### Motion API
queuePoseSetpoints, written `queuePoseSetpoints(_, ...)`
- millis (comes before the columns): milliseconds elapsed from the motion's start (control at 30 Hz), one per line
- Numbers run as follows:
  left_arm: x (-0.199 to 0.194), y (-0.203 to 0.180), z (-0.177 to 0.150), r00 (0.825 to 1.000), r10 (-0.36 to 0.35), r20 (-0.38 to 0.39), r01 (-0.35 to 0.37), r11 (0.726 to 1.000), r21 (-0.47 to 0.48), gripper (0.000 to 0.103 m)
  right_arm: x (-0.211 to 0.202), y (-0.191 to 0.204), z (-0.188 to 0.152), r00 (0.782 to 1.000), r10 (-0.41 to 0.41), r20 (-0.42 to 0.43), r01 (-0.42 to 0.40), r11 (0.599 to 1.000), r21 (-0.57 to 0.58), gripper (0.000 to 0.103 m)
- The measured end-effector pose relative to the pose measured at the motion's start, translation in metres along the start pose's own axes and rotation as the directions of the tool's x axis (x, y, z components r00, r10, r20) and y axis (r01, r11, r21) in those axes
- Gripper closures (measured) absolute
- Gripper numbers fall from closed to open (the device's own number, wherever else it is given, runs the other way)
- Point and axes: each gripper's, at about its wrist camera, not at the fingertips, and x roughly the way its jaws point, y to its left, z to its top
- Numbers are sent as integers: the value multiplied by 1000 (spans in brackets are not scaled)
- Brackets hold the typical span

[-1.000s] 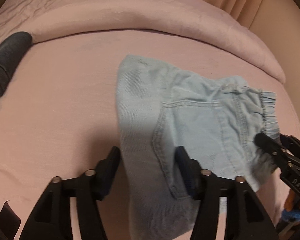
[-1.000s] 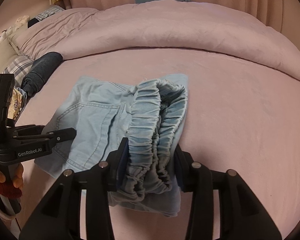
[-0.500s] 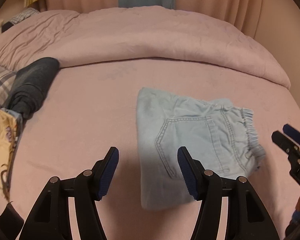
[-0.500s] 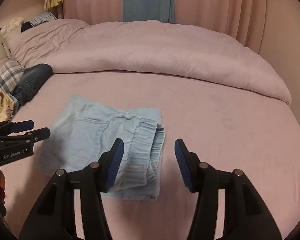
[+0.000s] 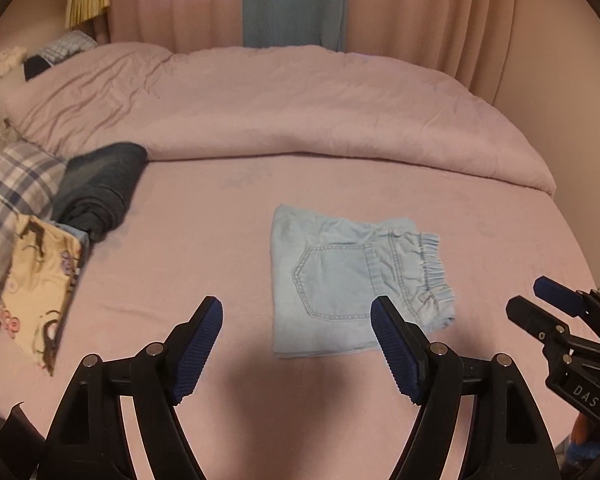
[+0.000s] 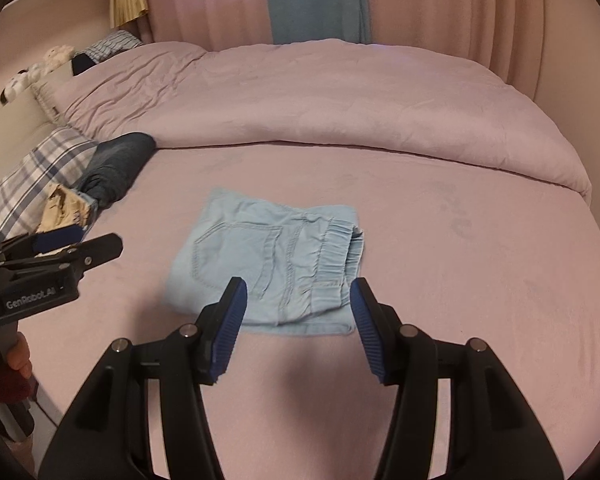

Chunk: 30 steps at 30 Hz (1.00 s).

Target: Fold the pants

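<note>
Light blue denim pants (image 5: pixel 348 280) lie folded into a compact rectangle on the pink bed sheet (image 5: pixel 204 240), back pocket up, elastic waistband at the right. They also show in the right wrist view (image 6: pixel 268 260). My left gripper (image 5: pixel 298 312) is open and empty, held back above the pants' near edge. My right gripper (image 6: pixel 298 292) is open and empty, also above the near edge. The right gripper shows at the right of the left wrist view (image 5: pixel 540 300); the left gripper shows at the left of the right wrist view (image 6: pixel 84 246).
A rolled pink duvet (image 5: pixel 300 112) lies across the back of the bed. Dark folded clothes (image 5: pixel 100 188), a plaid cloth (image 5: pixel 16 184) and a patterned cream cloth (image 5: pixel 40 280) sit at the left. Pink curtains (image 5: pixel 420 12) hang behind.
Both grippers let go of the pants and pulled back and up. The right gripper was closed around the waistband one second ago; it is now open. The pants lie flat.
</note>
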Motion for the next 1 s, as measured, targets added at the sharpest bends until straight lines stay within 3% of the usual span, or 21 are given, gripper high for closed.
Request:
queuePoseSetpoints(500,-47,-27,-3,997,55,47,-59,996,71,26,-62,8,4,999,-10,36,11,1000,-18,47)
queuePoseSetpoints(1000,-65,-39,-4,993,78,86,-85,993,86,26,-82,8,4,997,-7,79,8,1000,-20,47)
